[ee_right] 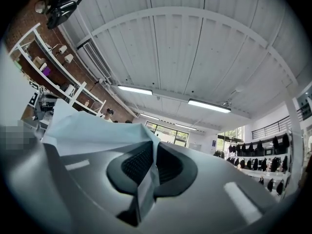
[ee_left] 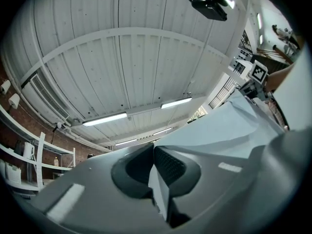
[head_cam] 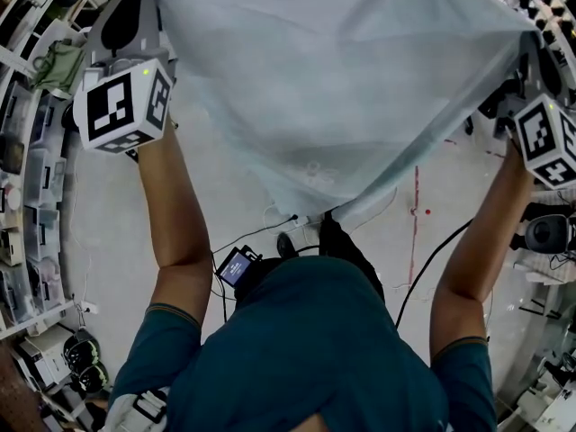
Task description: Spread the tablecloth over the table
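Observation:
A pale blue-white tablecloth (head_cam: 342, 79) hangs stretched in the air between my two raised grippers and sags toward my chest. My left gripper (head_cam: 135, 12), with its marker cube (head_cam: 121, 106), holds the cloth's upper left corner. In the left gripper view the left gripper (ee_left: 155, 172) is shut, with a fold of tablecloth (ee_left: 229, 126) pinched between the pads. My right gripper (head_cam: 531, 61) holds the upper right corner. The right gripper view shows the right gripper (ee_right: 148, 172) shut on a strip of tablecloth (ee_right: 92, 130). Both point slightly upward at the ceiling. No table is in view.
Below me lies a grey floor (head_cam: 108, 232) with black cables (head_cam: 423, 268) and red tape marks (head_cam: 416, 196). Shelves with bins (head_cam: 27, 178) line the left side. Equipment stands at the right (head_cam: 549, 232). A small screen device (head_cam: 236, 266) hangs at my chest.

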